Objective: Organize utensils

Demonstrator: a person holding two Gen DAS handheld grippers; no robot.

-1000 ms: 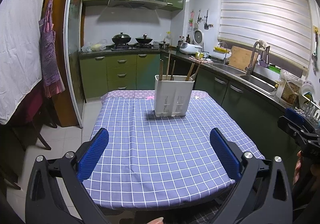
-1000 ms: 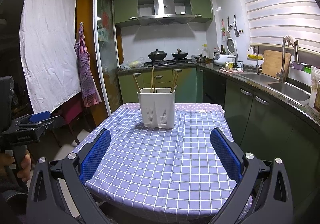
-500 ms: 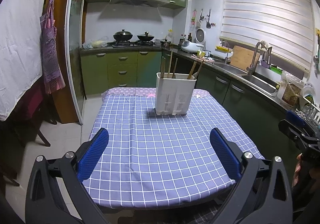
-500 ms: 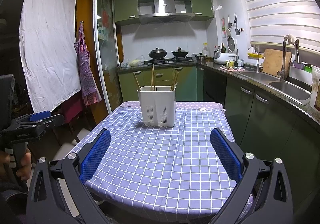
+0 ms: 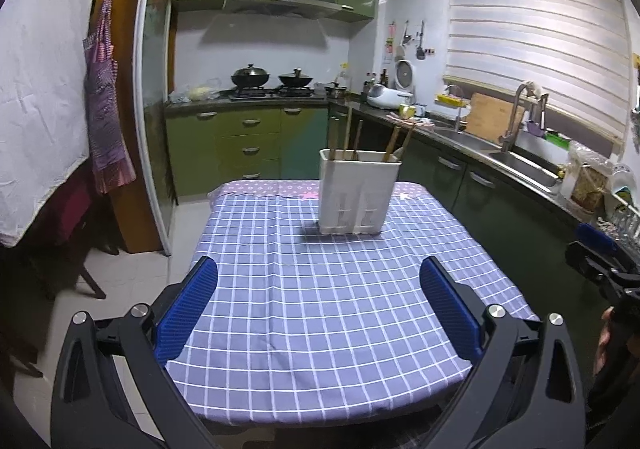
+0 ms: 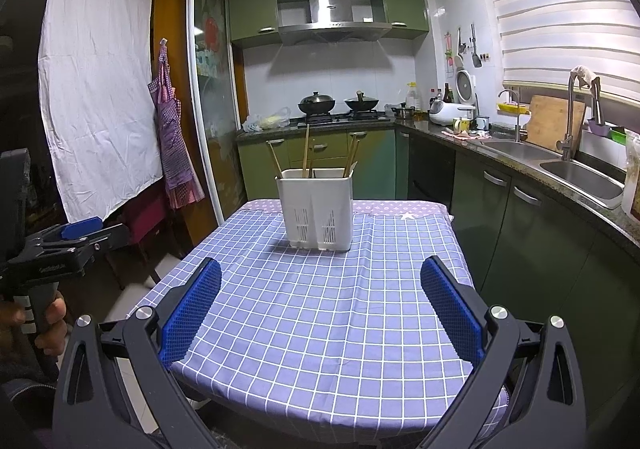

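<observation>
A white slotted utensil holder (image 5: 355, 195) (image 6: 318, 212) stands upright at the far end of the table, on a blue checked tablecloth (image 5: 340, 309) (image 6: 320, 313). Several wooden chopsticks (image 5: 394, 141) (image 6: 306, 147) stick up out of it. My left gripper (image 5: 318, 303) hangs open over the near part of the table, nothing between its blue pads. My right gripper (image 6: 320, 303) is open too, at the near edge, also holding nothing. Both stay well short of the holder. Each gripper shows at the edge of the other's view, held by a hand.
A green kitchen counter with a sink (image 6: 576, 173) runs along the right, close to the table's right side. A stove with two woks (image 5: 272, 79) sits at the back. A sliding door frame (image 5: 154, 153) and chairs stand left of the table. An apron (image 6: 172, 153) hangs on the left.
Both views have drifted slightly; the holder sits a little lower in the left wrist view. Both grippers stayed open and empty.
</observation>
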